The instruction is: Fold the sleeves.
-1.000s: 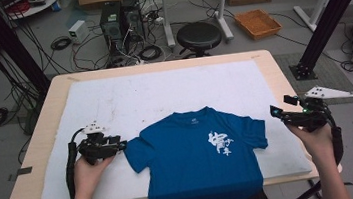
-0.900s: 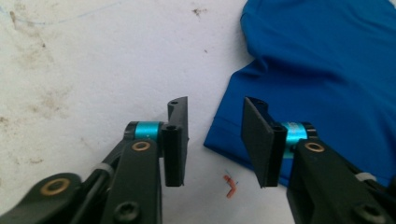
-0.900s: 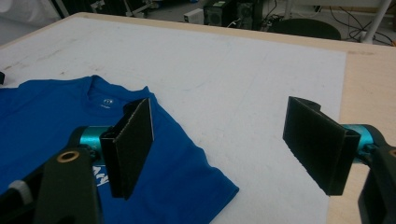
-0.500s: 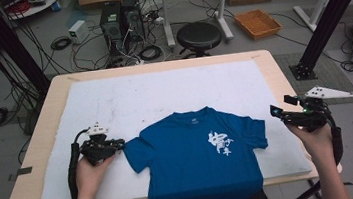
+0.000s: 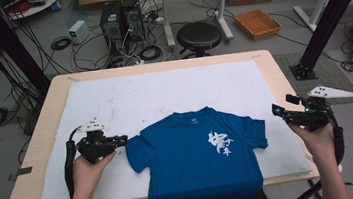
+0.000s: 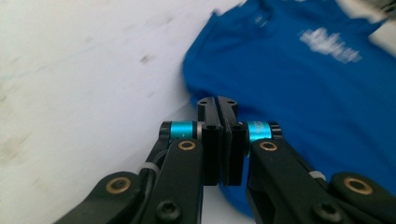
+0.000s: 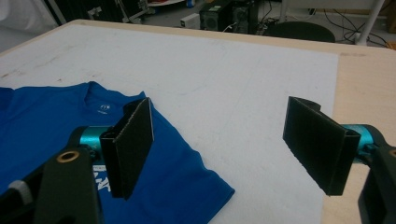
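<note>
A blue T-shirt [image 5: 199,162] with a white print lies flat, front up, on the white mat [image 5: 164,93], its hem hanging over the near edge. My left gripper [image 5: 122,140] is just left of the left sleeve. In the left gripper view the left gripper [image 6: 217,105] has its jaws pressed together with nothing between them, the tip at the sleeve edge of the T-shirt [image 6: 303,79]. My right gripper [image 5: 279,110] hovers off the right sleeve. Seen from the right gripper view, the right gripper [image 7: 219,121] stands wide open and empty above the mat, with the T-shirt [image 7: 56,116] at its left.
The mat covers most of a wooden table [image 5: 282,75]. The mat's far half [image 5: 163,88] is bare white. Beyond the table on the floor stand a black stool [image 5: 199,35], computer towers [image 5: 120,18], cables and an orange tray [image 5: 258,22].
My left gripper has edged slightly right toward the left sleeve. The right gripper and the shirt have stayed put.
</note>
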